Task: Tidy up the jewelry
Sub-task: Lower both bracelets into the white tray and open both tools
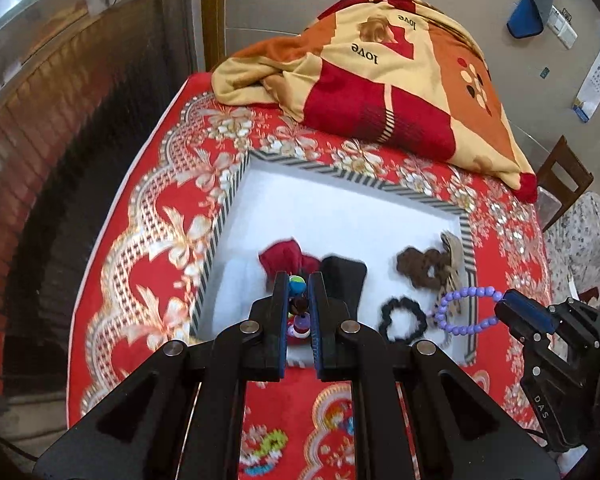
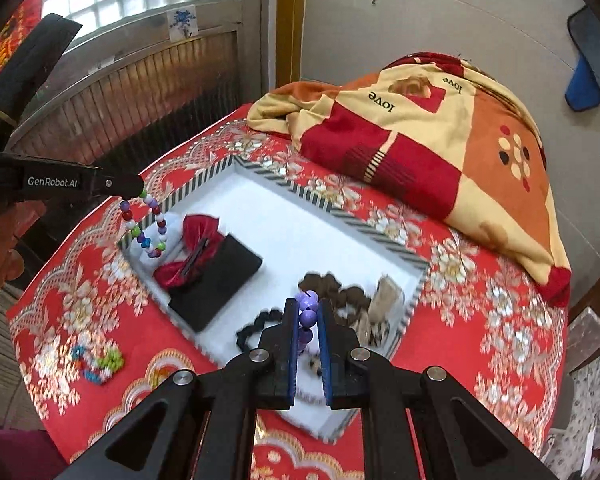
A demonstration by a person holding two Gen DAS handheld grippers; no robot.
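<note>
A white tray with a striped rim [image 1: 340, 174] [image 2: 284, 186] lies on the red patterned cloth. My left gripper [image 1: 299, 292] [image 2: 140, 192] is shut on a multicoloured bead bracelet [image 1: 298, 312] [image 2: 146, 226], which hangs over the tray's left end. My right gripper [image 2: 308, 312] [image 1: 500, 304] is shut on a purple bead bracelet [image 2: 307, 312] [image 1: 460, 312], held above the tray's right part. In the tray lie a red bow [image 1: 284, 258] [image 2: 198, 246], a black pouch [image 1: 346, 280] [image 2: 216, 280], a black scrunchie [image 1: 402, 320] [image 2: 256, 330], a brown scrunchie [image 1: 420, 266] [image 2: 332, 286] and a beige hair clip [image 1: 454, 252] [image 2: 386, 294].
A folded red, orange and cream blanket [image 1: 396, 80] [image 2: 432, 140] lies on the table behind the tray. A small coloured bead piece [image 2: 100, 362] [image 1: 268, 446] lies on the cloth in front of the tray. A wooden chair [image 1: 564, 178] stands at the right.
</note>
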